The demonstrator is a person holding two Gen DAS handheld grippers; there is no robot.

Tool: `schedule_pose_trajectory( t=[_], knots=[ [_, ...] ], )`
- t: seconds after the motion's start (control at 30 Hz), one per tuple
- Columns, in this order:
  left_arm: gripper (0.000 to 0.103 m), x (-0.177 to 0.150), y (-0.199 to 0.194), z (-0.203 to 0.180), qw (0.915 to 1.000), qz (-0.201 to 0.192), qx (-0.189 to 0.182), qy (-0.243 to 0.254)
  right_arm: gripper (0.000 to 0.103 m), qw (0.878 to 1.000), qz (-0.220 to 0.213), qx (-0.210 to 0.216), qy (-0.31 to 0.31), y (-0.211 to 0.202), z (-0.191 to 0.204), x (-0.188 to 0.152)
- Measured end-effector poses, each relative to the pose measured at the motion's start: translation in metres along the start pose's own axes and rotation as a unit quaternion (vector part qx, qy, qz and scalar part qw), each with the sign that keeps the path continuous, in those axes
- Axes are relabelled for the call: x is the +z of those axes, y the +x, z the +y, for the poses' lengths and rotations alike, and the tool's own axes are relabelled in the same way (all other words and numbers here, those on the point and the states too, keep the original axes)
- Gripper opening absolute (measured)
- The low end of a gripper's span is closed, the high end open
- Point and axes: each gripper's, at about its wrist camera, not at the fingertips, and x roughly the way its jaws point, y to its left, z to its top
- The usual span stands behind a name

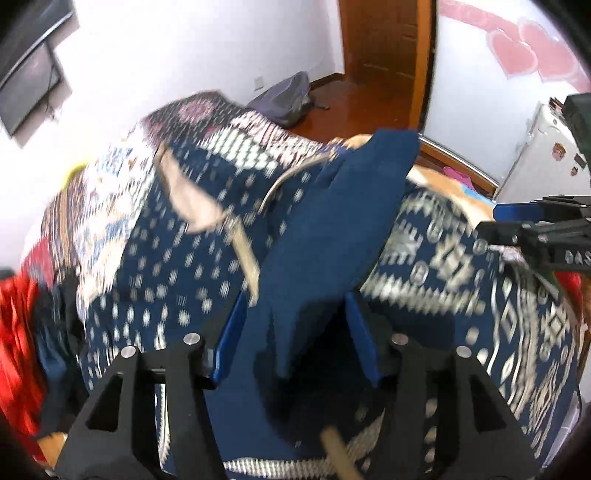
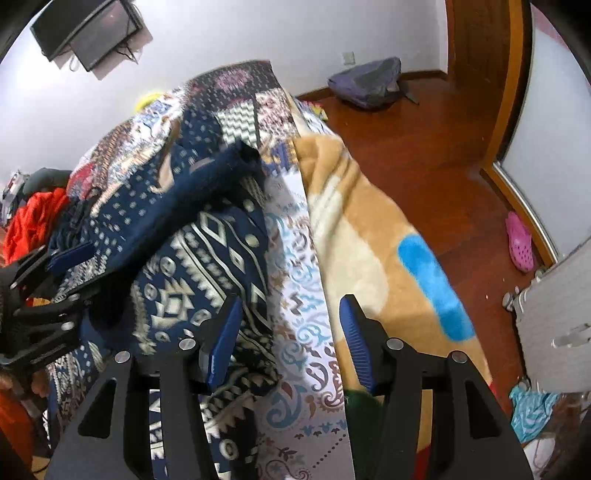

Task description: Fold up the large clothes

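Observation:
A large navy garment with a white geometric pattern [image 1: 461, 266] lies bunched on the bed. A plain navy flap of it [image 1: 332, 229] rises between the blue pads of my left gripper [image 1: 295, 328], whose jaws stand wide around the cloth without clamping it. My right gripper [image 2: 288, 332] is open and empty over the bed cover [image 2: 306, 332], just right of the garment's patterned fold [image 2: 207, 258]. The right gripper shows at the right edge of the left wrist view [image 1: 546, 229], the left gripper at the left edge of the right wrist view [image 2: 40, 295]. The left wrist view is motion-blurred.
A patchwork bed cover [image 2: 236, 96] and a tan blanket with a blue patch [image 2: 369, 229] cover the bed. Red clothing [image 2: 33, 218] lies at the left. On the wood floor [image 2: 424, 155] are a grey backpack [image 2: 369, 85] and a pink clog [image 2: 521, 243]. A wall screen [image 2: 92, 33] hangs behind.

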Motion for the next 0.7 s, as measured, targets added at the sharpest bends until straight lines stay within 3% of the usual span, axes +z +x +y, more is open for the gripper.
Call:
schedule_pose_trajectory(
  t=[0.2,0.37,0.4,0.47,0.5,0.7],
  knots=[
    [0.055,0.034,0.024,-0.023,0.9994,0.001,-0.03,0.015,0.051,1.0,-0.002,-0.005,-0.012,0.004,0.007,0.004],
    [0.054,0.042,0.05,-0.025,0.9994,0.019,-0.03,0.003,0.051,1.0,0.006,-0.015,-0.018,0.014,0.007,0.002],
    [0.051,0.044,0.052,-0.022,0.9992,0.016,-0.035,-0.007,0.051,1.0,0.005,-0.015,-0.017,0.013,0.006,0.002],
    [0.013,0.047,0.051,-0.019,0.999,0.007,-0.043,-0.012,0.051,1.0,0.006,-0.014,-0.014,0.012,0.005,0.001],
    [0.005,0.048,0.05,-0.016,0.9989,0.002,-0.044,-0.014,0.051,1.0,0.006,-0.014,-0.012,0.013,0.004,0.001],
    [0.004,0.048,0.014,0.024,0.9962,-0.052,-0.026,-0.065,0.051,1.0,0.008,-0.022,-0.013,0.013,0.004,0.0]
  ],
)
